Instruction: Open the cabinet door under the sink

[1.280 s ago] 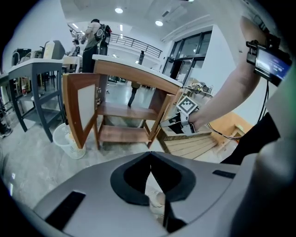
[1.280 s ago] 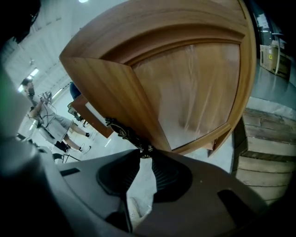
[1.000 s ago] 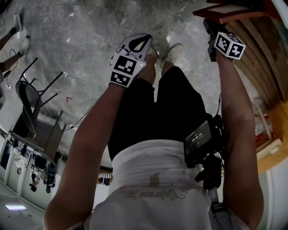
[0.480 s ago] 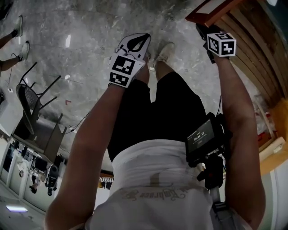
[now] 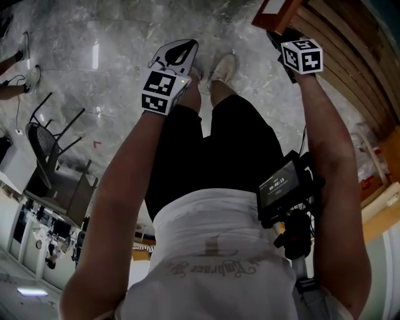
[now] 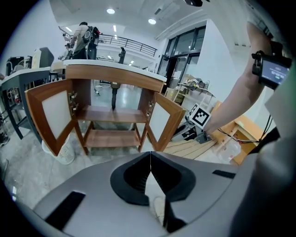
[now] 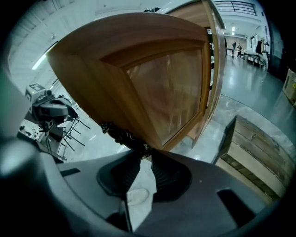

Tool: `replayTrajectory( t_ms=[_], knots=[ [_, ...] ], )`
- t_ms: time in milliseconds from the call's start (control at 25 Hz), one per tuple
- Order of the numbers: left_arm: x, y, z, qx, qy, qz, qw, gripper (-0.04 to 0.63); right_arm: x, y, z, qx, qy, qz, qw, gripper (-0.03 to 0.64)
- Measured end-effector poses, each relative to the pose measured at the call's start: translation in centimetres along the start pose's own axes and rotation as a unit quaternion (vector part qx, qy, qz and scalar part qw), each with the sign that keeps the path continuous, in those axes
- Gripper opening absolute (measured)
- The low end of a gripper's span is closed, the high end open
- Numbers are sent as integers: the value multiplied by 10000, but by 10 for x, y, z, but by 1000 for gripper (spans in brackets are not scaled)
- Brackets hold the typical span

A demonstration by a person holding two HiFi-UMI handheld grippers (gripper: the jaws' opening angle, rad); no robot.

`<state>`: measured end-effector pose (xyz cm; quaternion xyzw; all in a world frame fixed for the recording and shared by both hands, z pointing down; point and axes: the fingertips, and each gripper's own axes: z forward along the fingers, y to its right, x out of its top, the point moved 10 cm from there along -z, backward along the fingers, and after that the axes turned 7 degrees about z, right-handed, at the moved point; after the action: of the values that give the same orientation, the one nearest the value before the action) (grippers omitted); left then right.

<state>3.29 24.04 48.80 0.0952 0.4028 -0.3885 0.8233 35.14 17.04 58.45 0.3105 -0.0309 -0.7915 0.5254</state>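
The wooden sink cabinet [image 6: 113, 115] stands with both doors swung out, its left door [image 6: 48, 115] and right door [image 6: 164, 122] wide. Up close in the right gripper view, the right door's glazed panel [image 7: 162, 83] fills the picture. Its dark ornate handle [image 7: 122, 135] runs down into my right gripper [image 7: 144, 155]. Those jaws have just been closing and grip the handle's lower end. In the head view, the right gripper's marker cube [image 5: 302, 55] sits beside the door's edge [image 5: 275, 15]. My left gripper [image 6: 150, 155] [image 5: 178, 53] is shut and holds nothing, well short of the cabinet.
A white bin [image 6: 64, 152] sits under the left door. Wooden slats [image 5: 350, 56] and a wooden crate [image 7: 259, 148] lie to the right of the cabinet. A black chair and table [image 5: 44, 144] stand at the left. My shoes [image 5: 222, 65] are on the marble floor.
Both grippers have shifted left and slightly up in the head view. The door's edge has swung along with the right gripper. The left gripper stays shut.
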Motion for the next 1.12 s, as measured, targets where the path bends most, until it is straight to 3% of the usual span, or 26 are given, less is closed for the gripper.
replayTrajectory(
  t_ms=[360,600,840,1120],
  knots=[
    [13,-4,-4,-21,-35,14,10000,11,-11,1,-3,-127,2,-178,9998,83],
    [25,-17,-4,66,-131,105,9998,11,-12,0,-2,-483,44,56,9988,87],
    [48,-13,-40,164,-131,165,9996,11,-5,-24,-49,-626,310,246,9973,80],
    [68,-17,-80,403,-26,142,9991,11,24,-40,-104,-886,957,508,9902,31]
  ],
)
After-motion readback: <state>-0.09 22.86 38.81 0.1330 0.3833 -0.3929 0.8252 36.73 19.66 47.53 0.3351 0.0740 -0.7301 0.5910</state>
